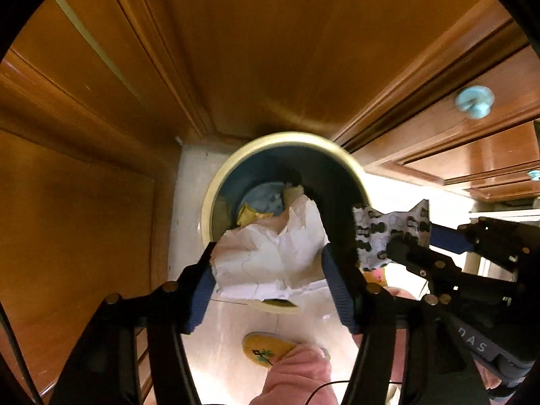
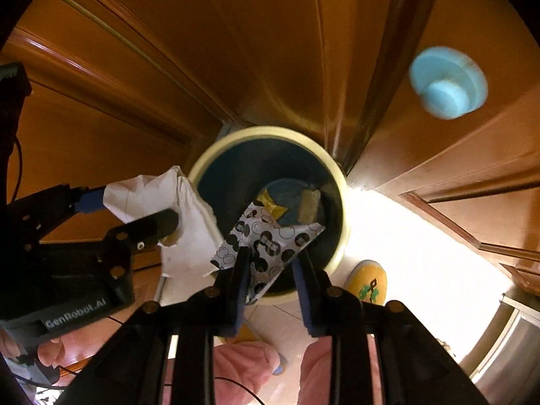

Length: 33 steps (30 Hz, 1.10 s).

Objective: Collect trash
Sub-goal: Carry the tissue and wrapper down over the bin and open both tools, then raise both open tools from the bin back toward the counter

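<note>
A round bin with a cream rim [image 1: 287, 136] [image 2: 270, 130] and a dark blue inside stands on the pale floor in a corner of wooden cabinets. Yellow scraps [image 1: 253, 216] [image 2: 273, 206] and a tan piece [image 2: 308, 207] lie at its bottom. My left gripper [image 1: 268, 253] [image 2: 141, 209] points down over the bin's near left rim, its pads touching both sides of a crumpled white paper [image 1: 270, 256] [image 2: 189, 222]. Beside it, my right gripper [image 2: 272, 253] [image 1: 401, 239] holds a white wrapper with black round prints [image 2: 266, 239] [image 1: 381, 229] over the bin's mouth.
Wooden cabinet doors rise close behind the bin, one bearing a light-blue knob [image 1: 474, 101] [image 2: 447, 82]. A person's yellow slipper [image 1: 266, 349] [image 2: 368, 283] and pink clothing [image 1: 297, 378] are just in front of the bin. A metal appliance [image 2: 506, 337] stands at the lower right.
</note>
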Each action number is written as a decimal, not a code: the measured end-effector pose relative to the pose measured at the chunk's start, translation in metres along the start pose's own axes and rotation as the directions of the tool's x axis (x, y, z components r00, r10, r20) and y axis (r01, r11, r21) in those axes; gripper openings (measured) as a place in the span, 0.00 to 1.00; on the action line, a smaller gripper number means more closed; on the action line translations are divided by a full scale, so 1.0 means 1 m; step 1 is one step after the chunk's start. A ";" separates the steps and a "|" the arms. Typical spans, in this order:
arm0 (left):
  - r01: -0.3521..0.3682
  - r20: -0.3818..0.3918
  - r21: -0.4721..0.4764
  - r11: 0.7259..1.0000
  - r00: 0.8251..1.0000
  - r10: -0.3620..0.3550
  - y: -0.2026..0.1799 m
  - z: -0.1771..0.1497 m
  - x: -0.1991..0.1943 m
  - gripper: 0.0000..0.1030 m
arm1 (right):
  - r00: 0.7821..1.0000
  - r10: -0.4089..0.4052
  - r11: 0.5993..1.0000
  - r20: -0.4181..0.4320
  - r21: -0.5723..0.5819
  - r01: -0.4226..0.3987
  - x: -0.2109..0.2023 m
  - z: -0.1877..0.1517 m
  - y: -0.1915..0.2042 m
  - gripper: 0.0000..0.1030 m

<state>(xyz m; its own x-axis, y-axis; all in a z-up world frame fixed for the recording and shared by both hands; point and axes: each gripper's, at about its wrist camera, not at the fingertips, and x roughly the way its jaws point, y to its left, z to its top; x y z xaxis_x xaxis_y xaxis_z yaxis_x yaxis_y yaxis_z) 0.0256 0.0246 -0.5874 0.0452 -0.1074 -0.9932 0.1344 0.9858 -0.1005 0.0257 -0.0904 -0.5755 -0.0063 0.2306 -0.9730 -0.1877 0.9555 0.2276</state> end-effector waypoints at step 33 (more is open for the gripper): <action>0.009 0.056 -0.017 1.000 0.998 -0.008 0.004 -0.006 -0.099 0.93 | 0.999 0.025 0.999 0.037 0.034 -0.026 -0.084 -0.012 0.016 0.43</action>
<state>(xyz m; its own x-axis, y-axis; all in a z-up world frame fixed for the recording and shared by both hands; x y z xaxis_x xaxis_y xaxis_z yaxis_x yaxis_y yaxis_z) 0.0160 0.0402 -0.4902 0.0990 -0.1224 -0.9875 0.1179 0.9869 -0.1105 0.0116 -0.0963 -0.4900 0.0255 0.2609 -0.9650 -0.1541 0.9548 0.2540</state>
